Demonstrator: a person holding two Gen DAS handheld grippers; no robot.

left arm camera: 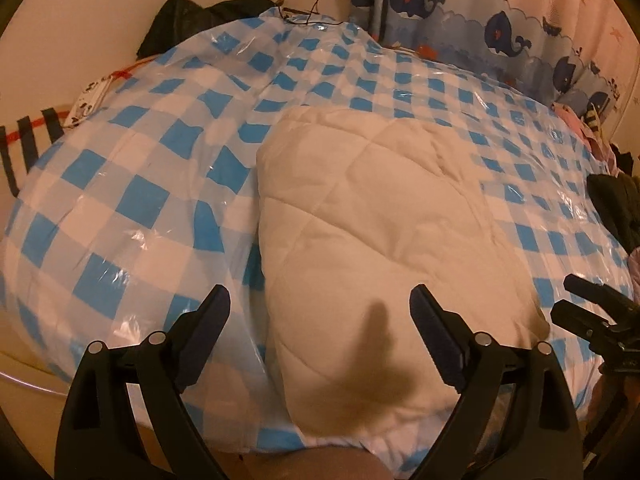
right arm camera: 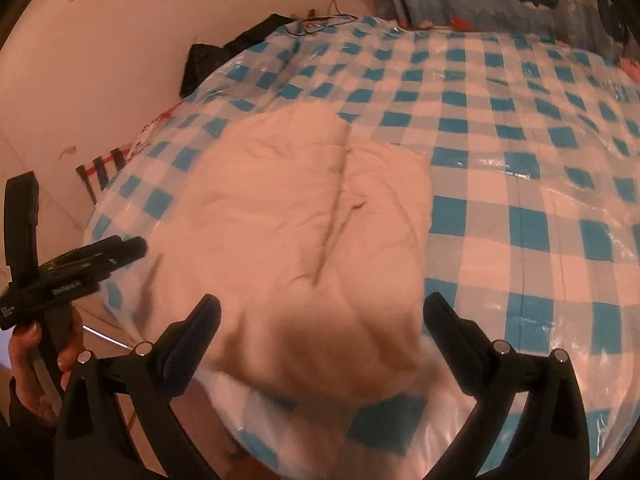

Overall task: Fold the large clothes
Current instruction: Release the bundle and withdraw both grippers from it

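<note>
A white quilted garment [left arm camera: 372, 220] lies folded in a thick bundle on a bed covered with blue-and-white checked plastic sheeting [left arm camera: 120, 168]. It also shows in the right wrist view [right arm camera: 304, 216]. My left gripper [left arm camera: 320, 308] is open and empty, held just above the bundle's near end. My right gripper [right arm camera: 322, 312] is open and empty over the bundle's near edge. The right gripper shows at the right edge of the left wrist view [left arm camera: 592, 312]; the left one shows at the left of the right wrist view [right arm camera: 80, 260].
A whale-print curtain [left arm camera: 500, 28] hangs behind the bed. Dark clothes [left arm camera: 188, 16] lie at the far left corner by the wall, more clothes [left arm camera: 612, 196] at the right edge. A cable [left arm camera: 316, 4] hangs down the wall.
</note>
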